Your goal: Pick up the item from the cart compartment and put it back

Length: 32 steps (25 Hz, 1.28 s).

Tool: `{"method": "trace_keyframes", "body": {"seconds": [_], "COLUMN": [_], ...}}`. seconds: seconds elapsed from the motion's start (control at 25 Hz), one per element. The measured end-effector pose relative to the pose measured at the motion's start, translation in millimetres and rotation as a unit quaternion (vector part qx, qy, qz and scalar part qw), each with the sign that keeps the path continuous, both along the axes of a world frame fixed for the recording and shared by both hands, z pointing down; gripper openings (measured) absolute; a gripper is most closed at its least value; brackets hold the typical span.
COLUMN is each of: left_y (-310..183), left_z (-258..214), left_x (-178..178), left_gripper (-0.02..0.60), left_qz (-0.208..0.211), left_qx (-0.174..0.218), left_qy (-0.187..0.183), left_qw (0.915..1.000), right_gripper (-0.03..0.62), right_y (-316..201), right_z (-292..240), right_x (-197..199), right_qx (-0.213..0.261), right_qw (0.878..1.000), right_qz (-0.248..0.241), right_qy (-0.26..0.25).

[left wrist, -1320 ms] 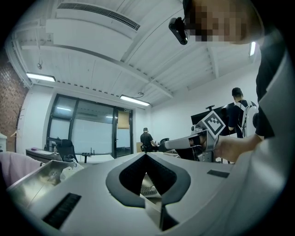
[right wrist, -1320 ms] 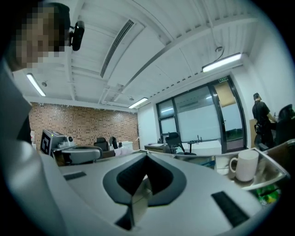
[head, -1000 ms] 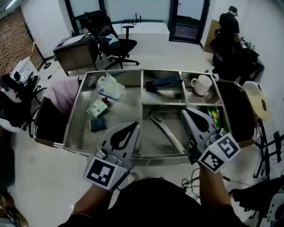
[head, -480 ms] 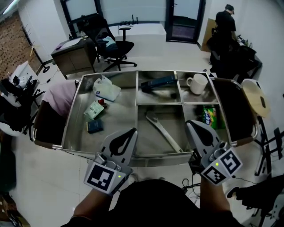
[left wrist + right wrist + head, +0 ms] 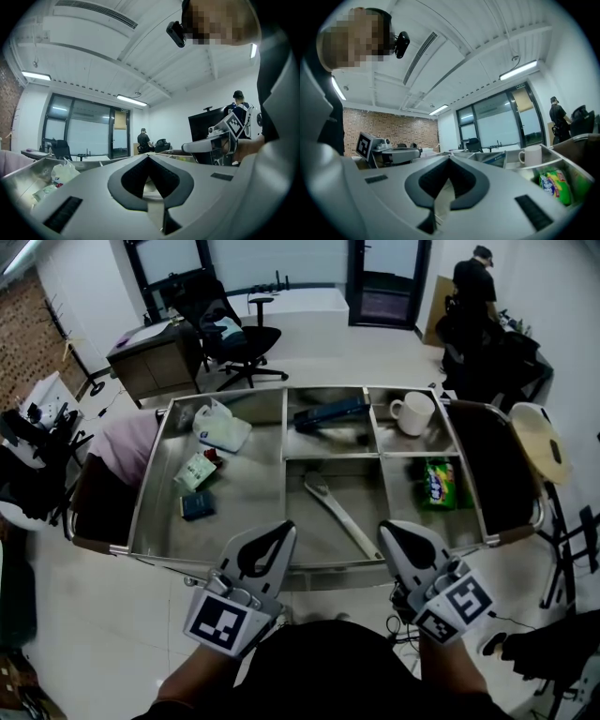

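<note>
Green packet point(image 5: 437, 482) lies apart, ahead of right gripper point(image 5: 392, 534)

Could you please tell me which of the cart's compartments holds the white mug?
The far-right compartment, at the cart's back corner: the white mug stands alone there, just behind the compartment with the green snack bag.

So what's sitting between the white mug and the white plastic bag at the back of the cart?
A long dark blue item, lying in the middle back compartment; the head view shows it.
</note>
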<state>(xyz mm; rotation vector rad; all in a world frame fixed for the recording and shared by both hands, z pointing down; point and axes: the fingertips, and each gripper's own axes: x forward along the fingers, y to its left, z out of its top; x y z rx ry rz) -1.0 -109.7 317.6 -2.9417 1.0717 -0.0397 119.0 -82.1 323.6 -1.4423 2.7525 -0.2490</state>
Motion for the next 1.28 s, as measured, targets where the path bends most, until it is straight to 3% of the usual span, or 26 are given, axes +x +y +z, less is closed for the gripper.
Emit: {"method": "trace_keyframes", "body": {"seconds": [0.68, 1.28], "left_y": [5, 0], "left_z": [-4, -1], "left_x": [-2, -4], "left_gripper": [0.0, 0.0], "left_qz": [0.001, -0.001], "left_qx": [0.004, -0.002], "left_qy": [-0.006, -0.005], "left_qw": [1.0, 1.0], "right_gripper": [0.012, 0.012], "right_y": [-3, -3], "right_z": [3, 11], "right_x": [-9, -10], "right_qx": [0.01, -0.012], "right_qw": [1.0, 1.0], "right_qz": [-0.01, -0.009], "right_qy": [0.022, 0.018]}}
